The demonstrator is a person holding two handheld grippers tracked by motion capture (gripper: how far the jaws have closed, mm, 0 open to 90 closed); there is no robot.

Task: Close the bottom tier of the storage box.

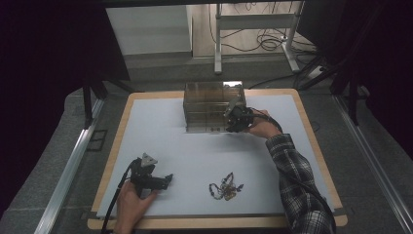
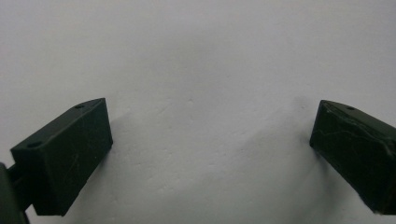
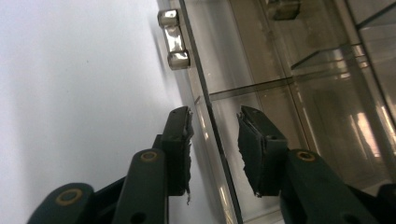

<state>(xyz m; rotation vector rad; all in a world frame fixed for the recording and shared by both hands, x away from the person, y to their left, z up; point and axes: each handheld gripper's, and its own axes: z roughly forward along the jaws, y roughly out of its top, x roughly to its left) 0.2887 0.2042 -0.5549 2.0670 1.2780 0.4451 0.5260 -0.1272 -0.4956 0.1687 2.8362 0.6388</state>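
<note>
Straddling the thin door panel (image 3: 219,140) of the clear acrylic case (image 1: 212,106), the right gripper (image 3: 214,140) stands part-open, its jaws not yet pinching this stiff, slick, likely light and scratch-prone edge, while the left gripper (image 2: 210,140) rests wide open.

1. In the high view, the white surface (image 1: 204,151) is catching most of the light, while the room around it is falling into deep darkness, blackest at the left and right edges.
2. Light is coming from above; the clear box (image 1: 213,113) at the far side is glaring pale along its top edge.
3. The high view is looking soft and slightly grainy; the small tangled heap (image 1: 225,187) near the front is staying indistinct.
4. In the left gripper view, the dark jaws are casting soft grey shadows on the evenly lit white.
5. In the right gripper view, reflections are streaking the clear panels, a metal hinge (image 3: 173,39) is gleaming, and the nearest parts are blurring.
</note>
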